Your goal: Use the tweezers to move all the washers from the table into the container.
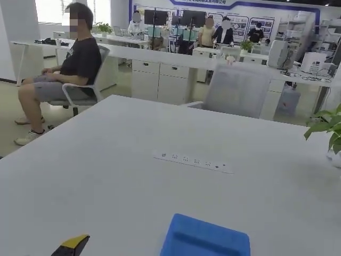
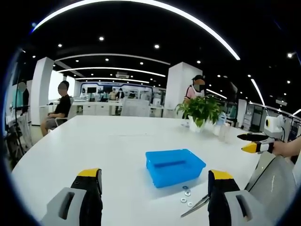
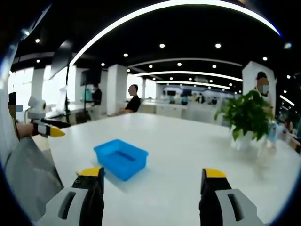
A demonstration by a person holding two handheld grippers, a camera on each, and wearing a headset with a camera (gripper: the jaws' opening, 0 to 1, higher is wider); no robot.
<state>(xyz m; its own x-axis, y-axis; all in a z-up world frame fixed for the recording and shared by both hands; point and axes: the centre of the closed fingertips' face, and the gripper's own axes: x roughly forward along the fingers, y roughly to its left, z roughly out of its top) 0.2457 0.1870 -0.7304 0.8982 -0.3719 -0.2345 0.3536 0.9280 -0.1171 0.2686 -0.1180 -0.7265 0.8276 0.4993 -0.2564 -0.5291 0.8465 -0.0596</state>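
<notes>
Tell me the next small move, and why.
Probably lower the open left tool onto the tweezers and close on them: it holds nothing, and the tweezers lie untouched on the table beside the washers, near the blue container.

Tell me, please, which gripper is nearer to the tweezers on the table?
Left. The tweezers lie just ahead of the left gripper, close to one of its fingers, beside the washers; the right gripper hangs farther off to the side.

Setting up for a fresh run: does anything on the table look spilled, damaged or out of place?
Nothing stands out. The blue container sits upright on the white table, a few washers lie loose beside it, and the tweezers lie flat next to them.
</notes>
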